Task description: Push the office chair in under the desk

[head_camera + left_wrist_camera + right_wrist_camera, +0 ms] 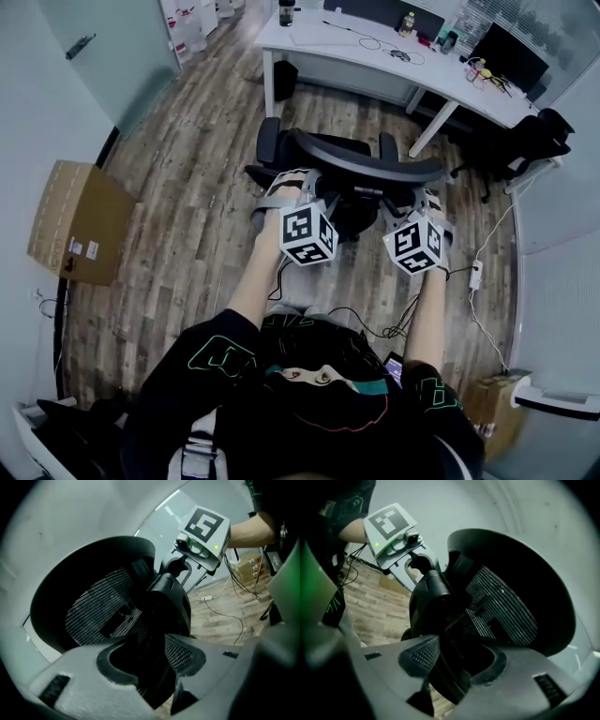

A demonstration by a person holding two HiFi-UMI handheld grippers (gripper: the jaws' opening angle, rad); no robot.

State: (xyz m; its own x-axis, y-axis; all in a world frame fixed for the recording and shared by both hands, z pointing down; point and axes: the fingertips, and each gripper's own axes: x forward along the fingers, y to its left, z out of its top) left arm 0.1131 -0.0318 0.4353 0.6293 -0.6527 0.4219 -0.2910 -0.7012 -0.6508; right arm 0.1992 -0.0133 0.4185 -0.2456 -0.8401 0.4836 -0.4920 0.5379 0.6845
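Note:
A black office chair (366,167) with a mesh back stands on the wood floor, short of the white desk (323,45), its seat toward the desk. My left gripper (289,190) sits at the left end of the chair back's top rim and my right gripper (427,202) at the right end. In the left gripper view the open jaws of the left gripper (150,660) straddle the dark rim of the chair back (98,606), pads apart from it. The right gripper (452,660) stands the same way, open around the rim of the mesh back (501,606).
A cardboard box (75,220) leans at the left wall. A second black chair (525,145) stands at the right by the desk's end. A power strip (476,274) and cables lie on the floor to the right. A monitor (511,56) and small items are on the desk.

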